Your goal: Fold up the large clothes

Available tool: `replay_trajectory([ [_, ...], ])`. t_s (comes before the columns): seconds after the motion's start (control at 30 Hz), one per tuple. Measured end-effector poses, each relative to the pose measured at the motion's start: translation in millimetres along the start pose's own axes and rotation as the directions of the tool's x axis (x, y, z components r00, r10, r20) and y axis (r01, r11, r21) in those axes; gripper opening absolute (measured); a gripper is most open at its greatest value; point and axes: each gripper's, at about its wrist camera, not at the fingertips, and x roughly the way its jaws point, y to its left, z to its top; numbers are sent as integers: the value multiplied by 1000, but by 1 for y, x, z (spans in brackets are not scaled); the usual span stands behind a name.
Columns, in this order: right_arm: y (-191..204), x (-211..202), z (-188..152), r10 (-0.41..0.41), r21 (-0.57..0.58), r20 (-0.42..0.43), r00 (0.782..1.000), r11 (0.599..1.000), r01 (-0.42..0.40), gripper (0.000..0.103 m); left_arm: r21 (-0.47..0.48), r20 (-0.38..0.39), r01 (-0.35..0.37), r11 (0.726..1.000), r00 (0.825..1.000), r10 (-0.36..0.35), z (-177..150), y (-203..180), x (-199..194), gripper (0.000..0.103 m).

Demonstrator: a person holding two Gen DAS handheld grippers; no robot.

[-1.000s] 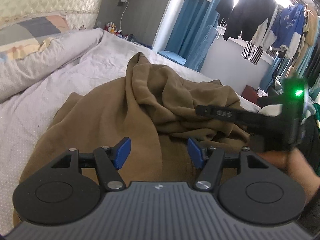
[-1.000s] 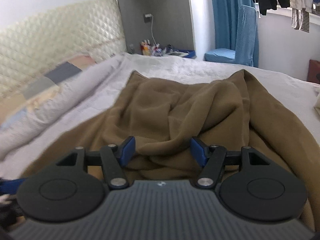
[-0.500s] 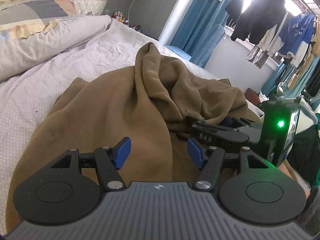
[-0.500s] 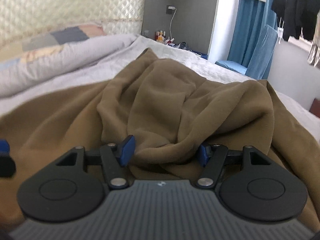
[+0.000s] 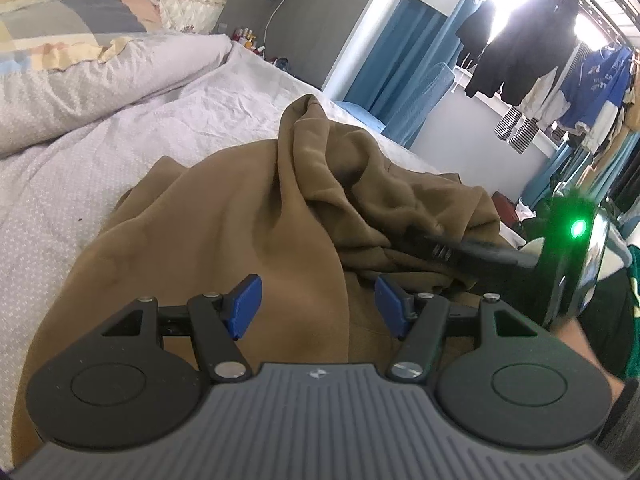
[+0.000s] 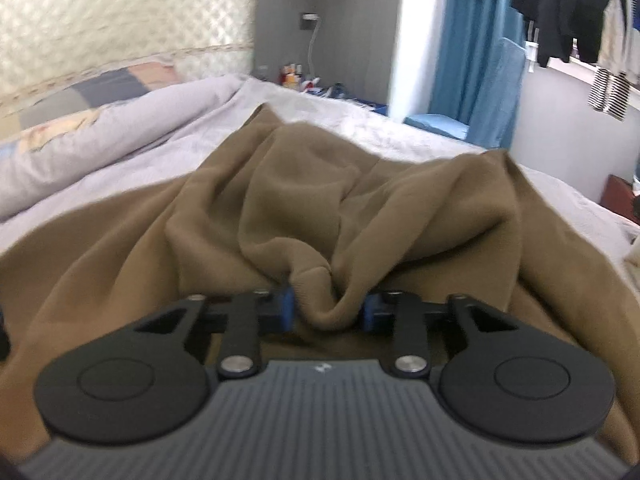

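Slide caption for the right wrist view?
Right gripper closing on a bunched fold of the brown garment spread on the bed.

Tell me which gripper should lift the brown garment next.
Right. The right gripper has just closed on a bunched fold of the brown garment. The left gripper hangs open above flat cloth, gripping nothing.

You see an olive-brown soft fabric garment, plain, on a pale lilac bedsheet with tiny white dots. At 10 o'clock, a patchwork pillow: grey, peach, cream, light blue. At 1 o'clock, teal-blue curtains. Your black gripper frames carry blue pads; a green light glows at 3 o'clock.
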Motion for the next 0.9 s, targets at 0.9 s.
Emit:
replay_trajectory([
  [0.9, -77, 236, 220, -295, 69, 123, 947, 955, 289, 19, -69, -38, 92, 993, 995, -95, -3, 19, 34, 68],
])
